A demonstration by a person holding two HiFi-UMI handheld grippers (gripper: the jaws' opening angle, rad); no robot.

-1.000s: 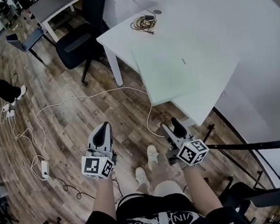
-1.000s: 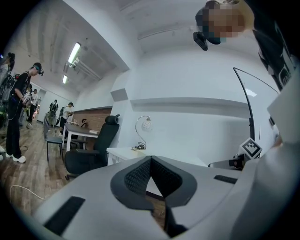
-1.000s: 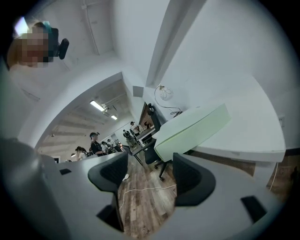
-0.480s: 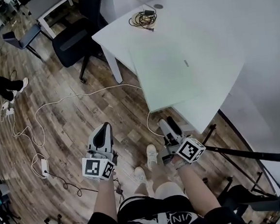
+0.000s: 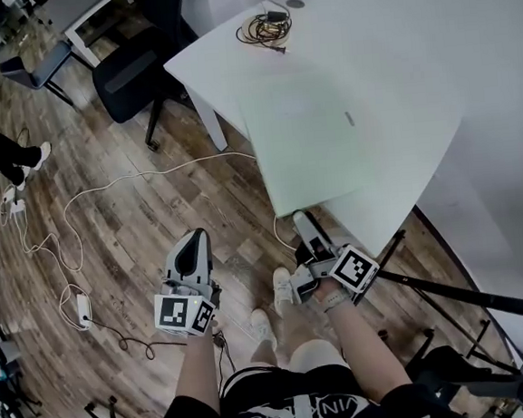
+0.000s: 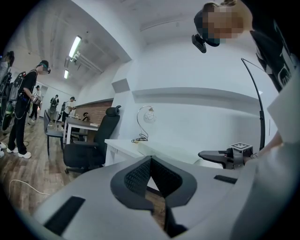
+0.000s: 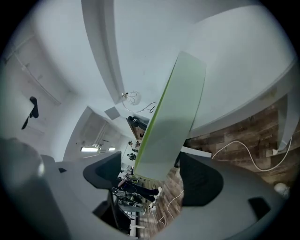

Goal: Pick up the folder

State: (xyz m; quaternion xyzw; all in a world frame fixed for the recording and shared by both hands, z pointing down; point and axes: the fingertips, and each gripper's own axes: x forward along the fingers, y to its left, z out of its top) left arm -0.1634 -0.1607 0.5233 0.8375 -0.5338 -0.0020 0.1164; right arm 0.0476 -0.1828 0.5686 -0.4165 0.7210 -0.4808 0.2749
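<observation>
A pale green folder point(image 5: 327, 129) lies flat on the white table point(image 5: 429, 43), its near corner sticking out over the table's edge. My right gripper point(image 5: 301, 220) is rolled on its side just below that corner. In the right gripper view the folder's edge point(image 7: 171, 122) runs between the jaws of my right gripper point(image 7: 152, 161); they are opening wide and the pads do not press on it. My left gripper point(image 5: 192, 241) hangs over the wooden floor to the left, shut and empty. In the left gripper view its tips point(image 6: 151, 159) meet, with the table point(image 6: 126, 144) ahead.
A black office chair point(image 5: 131, 74) stands at the table's left corner. A coiled cable point(image 5: 264, 30) lies on the table's far side. A white cord point(image 5: 132, 183) and a power strip point(image 5: 82, 310) lie on the floor. A black stand leg point(image 5: 460, 291) crosses at right.
Both grippers have moved towards the table. The right one has rolled onto its side, spread its jaws and come up to the folder's overhanging corner.
</observation>
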